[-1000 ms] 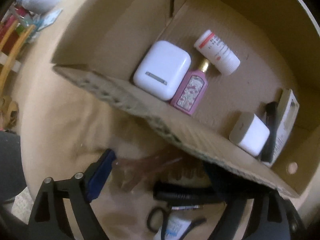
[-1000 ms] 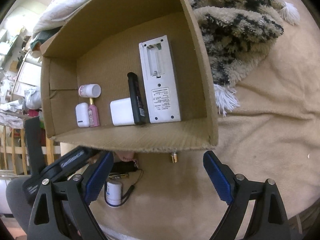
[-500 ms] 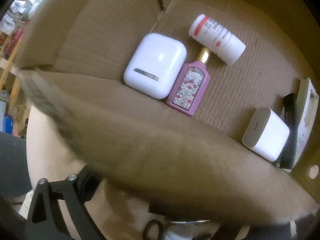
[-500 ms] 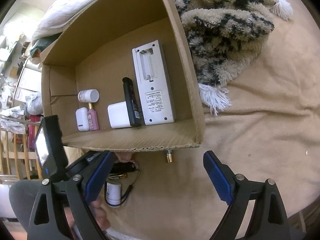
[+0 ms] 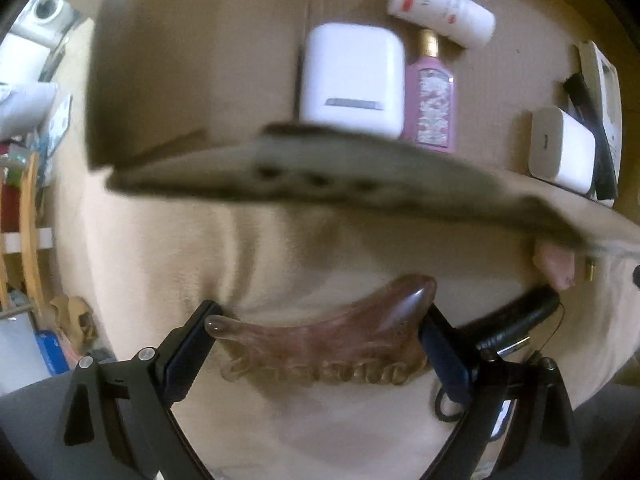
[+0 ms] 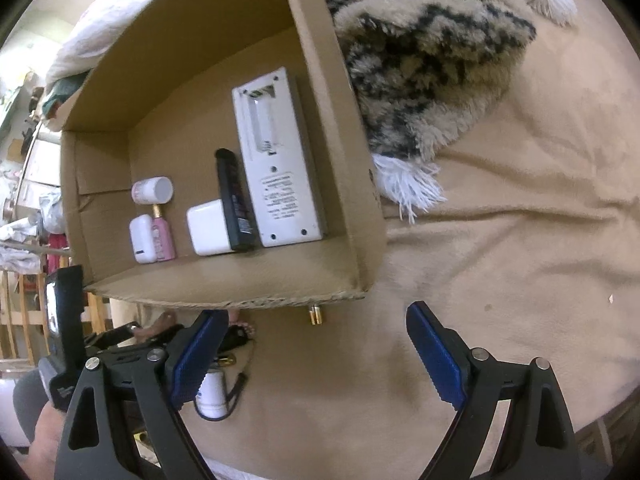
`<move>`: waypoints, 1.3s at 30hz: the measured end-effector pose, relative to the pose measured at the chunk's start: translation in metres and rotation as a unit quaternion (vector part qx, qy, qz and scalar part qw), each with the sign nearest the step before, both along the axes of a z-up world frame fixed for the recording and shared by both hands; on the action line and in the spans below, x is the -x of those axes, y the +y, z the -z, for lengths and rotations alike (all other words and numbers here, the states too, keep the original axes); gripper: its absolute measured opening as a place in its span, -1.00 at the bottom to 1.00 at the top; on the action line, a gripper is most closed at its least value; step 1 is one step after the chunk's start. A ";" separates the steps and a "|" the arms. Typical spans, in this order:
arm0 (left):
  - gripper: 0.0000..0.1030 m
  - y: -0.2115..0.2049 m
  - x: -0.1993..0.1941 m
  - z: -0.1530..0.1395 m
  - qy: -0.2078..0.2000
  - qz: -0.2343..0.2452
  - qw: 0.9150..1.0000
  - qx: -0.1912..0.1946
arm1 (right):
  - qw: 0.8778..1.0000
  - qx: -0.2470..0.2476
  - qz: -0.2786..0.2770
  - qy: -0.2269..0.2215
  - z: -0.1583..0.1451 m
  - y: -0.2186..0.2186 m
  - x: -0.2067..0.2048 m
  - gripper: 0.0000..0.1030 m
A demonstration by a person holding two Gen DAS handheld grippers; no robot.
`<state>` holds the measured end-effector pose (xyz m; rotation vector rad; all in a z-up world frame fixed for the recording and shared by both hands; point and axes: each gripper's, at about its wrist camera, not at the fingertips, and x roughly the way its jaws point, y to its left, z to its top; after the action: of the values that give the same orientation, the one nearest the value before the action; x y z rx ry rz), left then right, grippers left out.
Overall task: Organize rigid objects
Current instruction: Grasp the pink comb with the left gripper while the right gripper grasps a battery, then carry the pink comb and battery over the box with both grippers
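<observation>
The cardboard box (image 6: 340,184) lies ahead of both tongs, holding, left to right, a white case (image 5: 352,80), a pink perfume bottle (image 5: 430,100), a white pill bottle (image 5: 440,4), a white charger (image 5: 560,148), a black stick (image 6: 236,200) and a white remote (image 6: 276,160). The left gripper (image 5: 316,340), released wide, straddles a brown comb (image 5: 332,340); whether its pads touch is unclear. The right gripper (image 6: 316,356) hangs open over the beige blanket (image 6: 500,280), a shaggy throw (image 6: 432,52) beyond.

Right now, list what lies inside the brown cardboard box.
Inside the brown cardboard box: white case, pink perfume bottle, white pill bottle, white charger block, black bar, white remote. The near wall may hide more.
</observation>
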<state>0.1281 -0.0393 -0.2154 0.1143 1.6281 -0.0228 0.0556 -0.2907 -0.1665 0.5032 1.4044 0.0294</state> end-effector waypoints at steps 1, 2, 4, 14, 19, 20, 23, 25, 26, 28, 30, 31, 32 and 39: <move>0.89 0.004 -0.003 0.002 -0.001 0.001 1.000 0.000 | 1.000 -0.002 -0.004 0.003 0.003 0.002 -0.001 0.79; 0.94 0.004 -0.004 0.004 -0.005 -0.002 1.000 -0.001 | 1.000 0.001 -0.010 0.008 0.006 0.005 -0.003 0.65; 0.97 0.010 -0.005 0.006 -0.012 -0.005 1.000 -0.005 | 1.000 0.010 -0.020 0.019 0.013 0.010 -0.005 0.46; 0.87 0.013 0.001 0.001 -0.023 -0.008 1.000 0.004 | 0.991 0.102 -0.089 0.020 0.034 0.050 -0.023 -0.20; 0.86 0.010 0.002 -0.019 -0.035 -0.016 0.999 0.002 | 0.982 0.144 -0.118 0.001 0.030 0.057 -0.019 -0.79; 0.86 0.014 0.002 -0.026 -0.041 -0.017 0.999 0.002 | 0.984 0.134 -0.115 0.000 0.027 0.054 -0.017 -0.79; 0.86 0.023 0.008 -0.038 -0.055 -0.020 0.998 0.000 | 0.988 0.110 -0.105 -0.013 0.014 0.049 -0.008 -0.79; 0.86 0.031 0.012 -0.044 -0.060 -0.020 0.998 -0.002 | 0.991 0.089 -0.098 -0.019 0.006 0.047 -0.002 -0.79; 0.86 0.037 0.016 -0.044 -0.062 -0.020 0.998 -0.003 | 0.992 0.083 -0.097 -0.022 0.002 0.046 0.001 -0.79; 0.86 0.042 0.023 -0.049 -0.070 -0.018 0.997 -0.005 | 0.992 0.078 -0.096 -0.032 -0.007 0.043 0.008 -0.79; 0.86 0.045 0.027 -0.059 -0.081 -0.017 0.997 -0.010 | 0.993 0.069 -0.092 -0.041 -0.015 0.041 0.014 -0.79; 0.86 0.047 0.030 -0.065 -0.089 -0.017 0.996 -0.011 | 0.993 0.062 -0.087 -0.045 -0.020 0.040 0.019 -0.79; 0.86 0.039 0.034 -0.068 -0.093 -0.018 0.995 -0.011 | 0.994 0.053 -0.082 -0.049 -0.023 0.039 0.027 -0.79; 0.86 0.048 0.045 -0.112 -0.146 -0.014 0.989 -0.006 | 0.988 0.061 -0.092 -0.103 -0.064 0.039 0.056 -0.79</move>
<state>0.0828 0.0087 -0.1035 0.0984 1.3363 0.0243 -0.0003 -0.2512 -0.1022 0.2591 1.2364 0.1398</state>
